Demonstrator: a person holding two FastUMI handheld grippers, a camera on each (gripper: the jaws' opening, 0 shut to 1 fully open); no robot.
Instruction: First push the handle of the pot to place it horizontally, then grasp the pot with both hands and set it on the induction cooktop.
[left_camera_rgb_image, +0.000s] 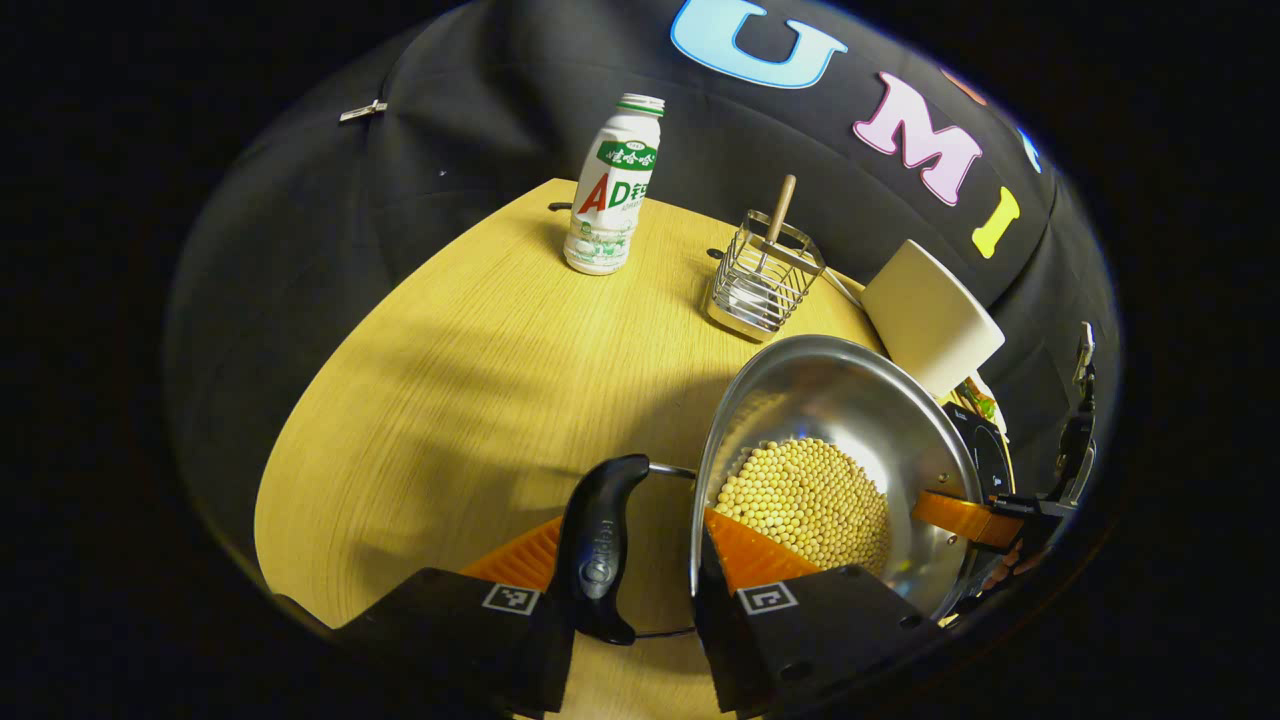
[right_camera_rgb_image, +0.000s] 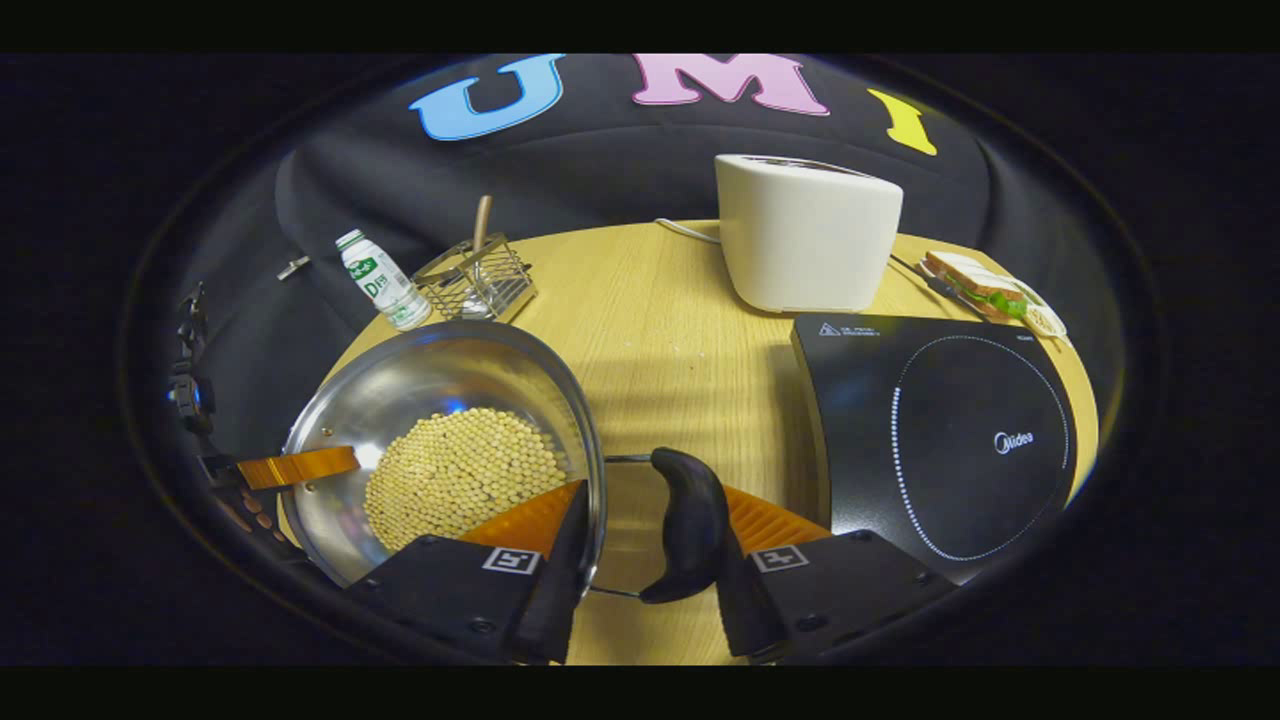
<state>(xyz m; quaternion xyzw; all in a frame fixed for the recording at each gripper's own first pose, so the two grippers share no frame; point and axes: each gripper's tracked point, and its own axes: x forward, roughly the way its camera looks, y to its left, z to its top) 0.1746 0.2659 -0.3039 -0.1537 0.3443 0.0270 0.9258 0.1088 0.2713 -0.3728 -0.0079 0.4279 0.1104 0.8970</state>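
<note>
With both handles already lying flat out from the rim, the push looks done and the two-handed grasp is the step in hand. The pot (right_camera_rgb_image: 440, 440), a steel one with pale round beans heaped in its bottom, sits on the wooden table (right_camera_rgb_image: 660, 330) to the left of the induction cooktop (right_camera_rgb_image: 950, 440), near it but apart, as seen in the right gripper view. The left gripper (left_camera_rgb_image: 630, 570) has its fingers spread to either side of the pot's left handle (left_camera_rgb_image: 600, 545) — one finger out on the table side, the other at the pot's wall — with a gap showing on the outer side, so I would not call it clamped. The right gripper (right_camera_rgb_image: 650, 540) straddles the right handle (right_camera_rgb_image: 690, 520) the same way, one finger at the wall and one just beside the grip; whether both press I cannot tell. Both tools come in low and roughly level, pointing at each other across the pot. Next, I judge, both must close firmly on the handles, lift evenly so the beans stay put, and carry the pot across onto the cooktop's ring — a toaster (right_camera_rgb_image: 808, 232) stands behind it, well out of the path.
</note>
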